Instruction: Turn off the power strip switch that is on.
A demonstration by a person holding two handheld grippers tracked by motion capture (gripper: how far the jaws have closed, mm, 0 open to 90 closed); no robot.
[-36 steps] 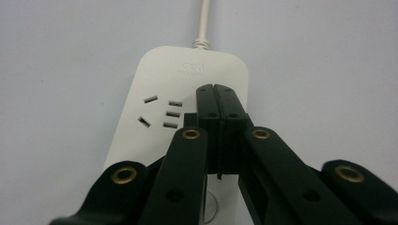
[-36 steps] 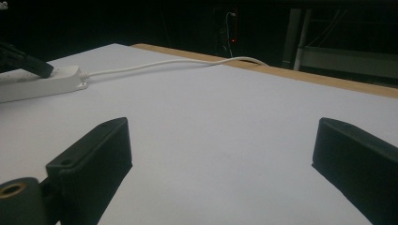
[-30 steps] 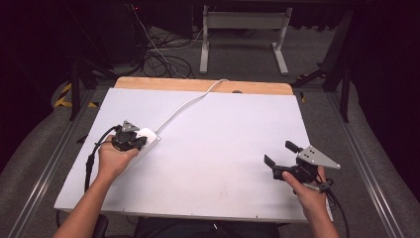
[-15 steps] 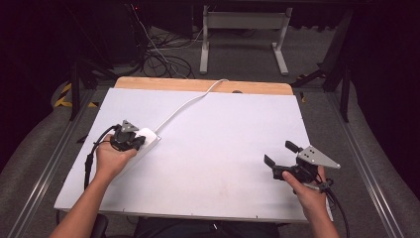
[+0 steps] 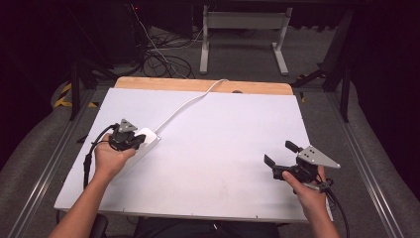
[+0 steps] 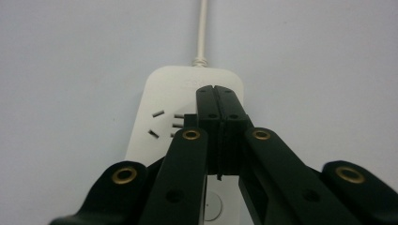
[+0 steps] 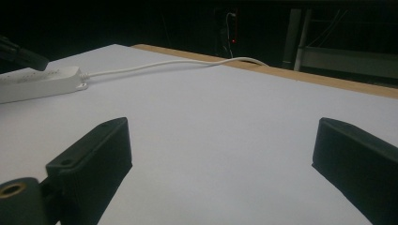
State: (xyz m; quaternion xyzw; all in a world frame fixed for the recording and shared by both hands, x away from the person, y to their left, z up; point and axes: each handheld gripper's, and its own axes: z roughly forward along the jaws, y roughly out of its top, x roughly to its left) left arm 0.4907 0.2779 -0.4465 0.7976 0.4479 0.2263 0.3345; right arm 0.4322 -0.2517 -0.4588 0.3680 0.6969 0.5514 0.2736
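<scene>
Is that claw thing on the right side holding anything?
No: the right gripper has its jaws spread wide apart above the bare white table, with nothing between them.

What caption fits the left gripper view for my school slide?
A shut black claw sits over a white power strip on a white table.

White power strip (image 5: pixel 146 138), white table (image 5: pixel 223 148)

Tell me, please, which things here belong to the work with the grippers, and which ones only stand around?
In use:
- white power strip, under the closed left gripper
- its white cord, running to the table's far edge
- right gripper, open, hovering apart over the bare table

Standing around:
- white metal stand on the floor behind
- loose black cables there
</scene>
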